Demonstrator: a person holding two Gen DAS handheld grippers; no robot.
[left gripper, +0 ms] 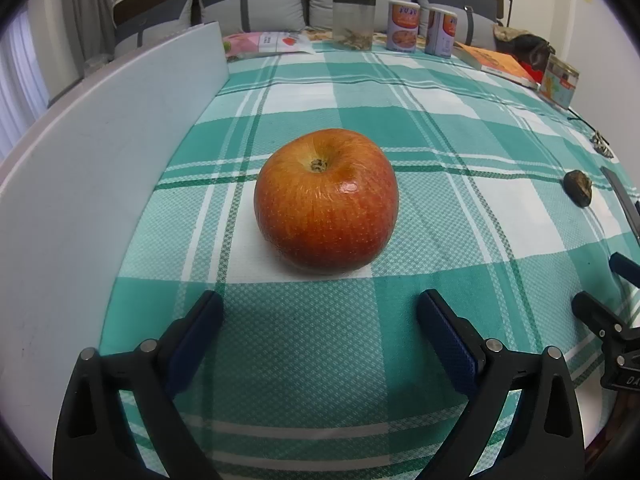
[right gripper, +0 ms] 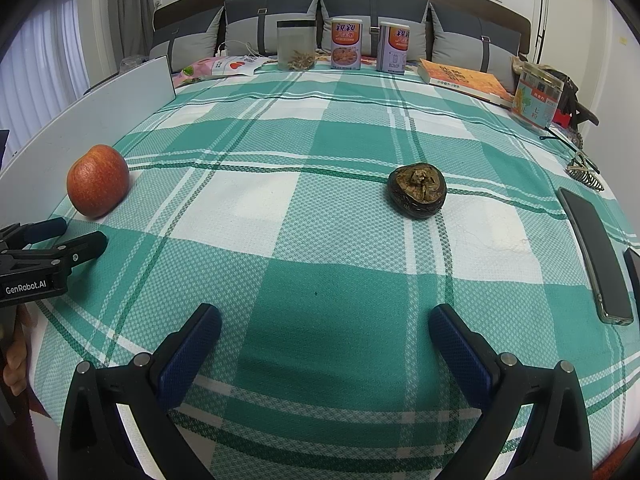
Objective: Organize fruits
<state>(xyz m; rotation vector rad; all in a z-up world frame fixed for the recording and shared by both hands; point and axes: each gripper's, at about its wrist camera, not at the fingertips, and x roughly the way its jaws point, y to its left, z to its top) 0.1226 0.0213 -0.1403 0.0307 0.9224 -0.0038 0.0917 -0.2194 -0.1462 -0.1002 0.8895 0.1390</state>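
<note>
A red apple [left gripper: 326,200] lies on the green checked cloth, just ahead of my open left gripper [left gripper: 320,304], whose blue pads are empty. The same apple [right gripper: 97,180] shows at the left of the right wrist view, close to a white board. A dark, wrinkled brown fruit [right gripper: 417,190] rests right of centre, well ahead of my open right gripper [right gripper: 325,316]; it appears small at the far right as the dark fruit [left gripper: 578,188]. The left gripper [right gripper: 76,238] is seen from the side near the apple. The right gripper [left gripper: 600,284] sits at the right edge.
A white board [left gripper: 100,168] walls the left side. At the back stand a clear jar [right gripper: 297,45], two cans [right gripper: 346,43], a book [right gripper: 466,80] and a box [right gripper: 538,94]. A dark phone [right gripper: 596,252] and a hair clip [right gripper: 586,174] lie at the right. A hand [right gripper: 16,364] holds the left gripper.
</note>
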